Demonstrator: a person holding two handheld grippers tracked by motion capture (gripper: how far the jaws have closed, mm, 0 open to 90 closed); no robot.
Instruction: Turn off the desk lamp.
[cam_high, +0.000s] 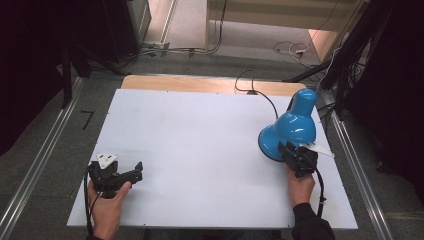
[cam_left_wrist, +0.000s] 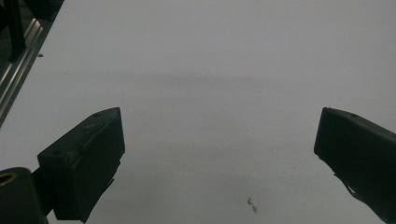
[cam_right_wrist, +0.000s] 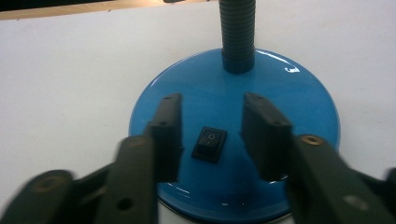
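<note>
A blue desk lamp (cam_high: 292, 125) stands on the right side of the white table (cam_high: 200, 150), near the right edge. It has a round flat base (cam_right_wrist: 289, 107). A ribbed neck (cam_right_wrist: 238, 32) goes up from the far part of the base. The shade (cam_high: 297, 122) is round and shiny, and its narrow top end points to the far side. A small black switch (cam_right_wrist: 210, 143) sits on the near part of the base. A black cord (cam_high: 260, 95) runs from the lamp to the far edge of the table.

The right gripper (cam_high: 292, 150) is right at the near side of the lamp, over the base. Its jaws are apart, one on each side of the switch, and they hold nothing. I cannot tell if they touch the base.

The left gripper (cam_high: 131, 172) is far from the lamp, at the near left part of the table. Its jaws are wide apart over bare table, and nothing is in them.
</note>
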